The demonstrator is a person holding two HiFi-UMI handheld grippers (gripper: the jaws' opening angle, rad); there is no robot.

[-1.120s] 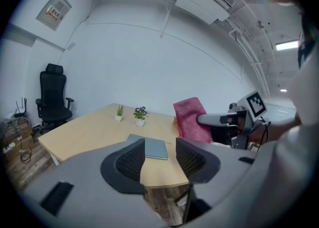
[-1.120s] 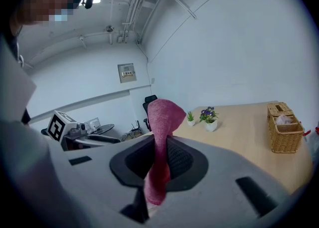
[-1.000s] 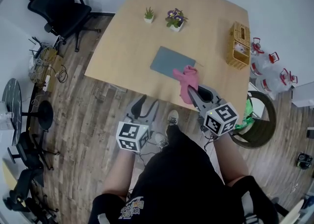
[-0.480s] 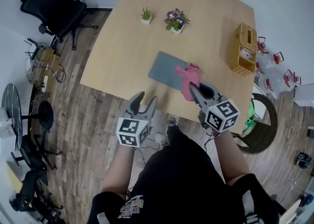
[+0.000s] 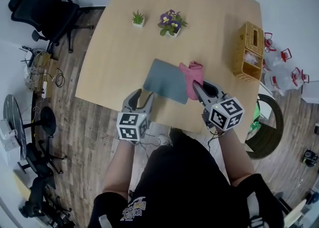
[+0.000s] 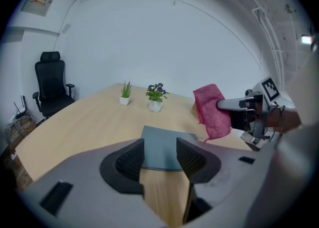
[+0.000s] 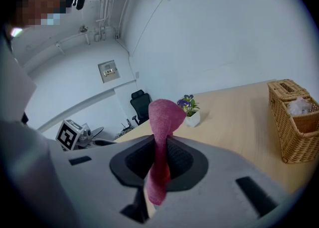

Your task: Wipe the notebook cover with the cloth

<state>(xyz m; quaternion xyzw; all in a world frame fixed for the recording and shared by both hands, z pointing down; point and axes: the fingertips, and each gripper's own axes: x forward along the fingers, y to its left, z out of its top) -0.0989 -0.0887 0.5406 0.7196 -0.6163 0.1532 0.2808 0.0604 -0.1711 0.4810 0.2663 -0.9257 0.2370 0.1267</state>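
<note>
A grey notebook lies flat on the wooden table, near its front edge. My right gripper is shut on a pink cloth, which hangs over the notebook's right end. In the right gripper view the cloth stands pinched between the jaws. My left gripper is open with nothing in it, just short of the notebook's near left corner. In the left gripper view the notebook lies straight ahead between the open jaws, and the cloth hangs at the right.
Two small potted plants stand at the table's far side. A wicker basket sits at the right edge. A black office chair is off the table's left, and water jugs stand on the floor at right.
Both grippers have moved forward over the table. The cloth now hangs at the notebook's right end, and the left gripper has come up to the notebook's near corner.
</note>
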